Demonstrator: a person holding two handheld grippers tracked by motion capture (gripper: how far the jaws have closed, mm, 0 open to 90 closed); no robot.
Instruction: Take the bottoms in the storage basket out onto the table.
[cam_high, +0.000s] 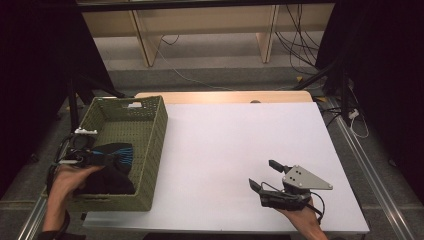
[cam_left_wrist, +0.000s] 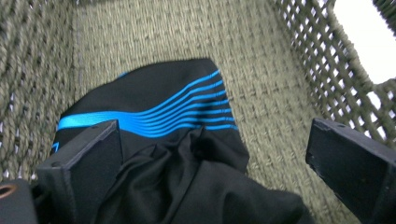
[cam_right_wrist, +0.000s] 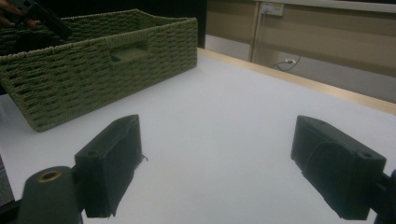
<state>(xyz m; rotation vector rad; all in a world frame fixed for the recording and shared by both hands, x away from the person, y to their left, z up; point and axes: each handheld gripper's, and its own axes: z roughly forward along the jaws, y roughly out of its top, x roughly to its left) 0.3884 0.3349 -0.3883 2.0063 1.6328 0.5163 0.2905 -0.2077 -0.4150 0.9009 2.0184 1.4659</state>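
High view: a white table (cam_high: 240, 150) seen from above, with a green woven basket (cam_high: 150, 145) standing at its left edge; inside the basket, at the end nearest the person, lies a black garment with blue stripes (cam_high: 117, 155); the left gripper (cam_high: 82, 156) is held in the person's left hand (cam_high: 67, 180) over the basket's left wall, reaching in toward the garment; the right gripper (cam_high: 264, 175) rests low over the bare table near its front right, well apart from the basket, with the grey three-cornered plate on top and its jaws spread wide and holding nothing.

Left gripper view: looking down into the basket (cam_left_wrist: 289, 60), whose woven floor and walls surround the garment (cam_left_wrist: 154, 107); the cloth is crumpled, with a band of thin blue stripes curving across its black fabric; the two black jaws stand wide apart; the left one sits over the edge of the cloth, though whether it touches cannot be told; the right one is clear of the cloth, above the bare basket floor.

Right gripper view: the two black jaws stand wide apart with bare white table (cam_right_wrist: 219, 135) between them; the basket (cam_right_wrist: 93, 70) stands farther off at the upper left.
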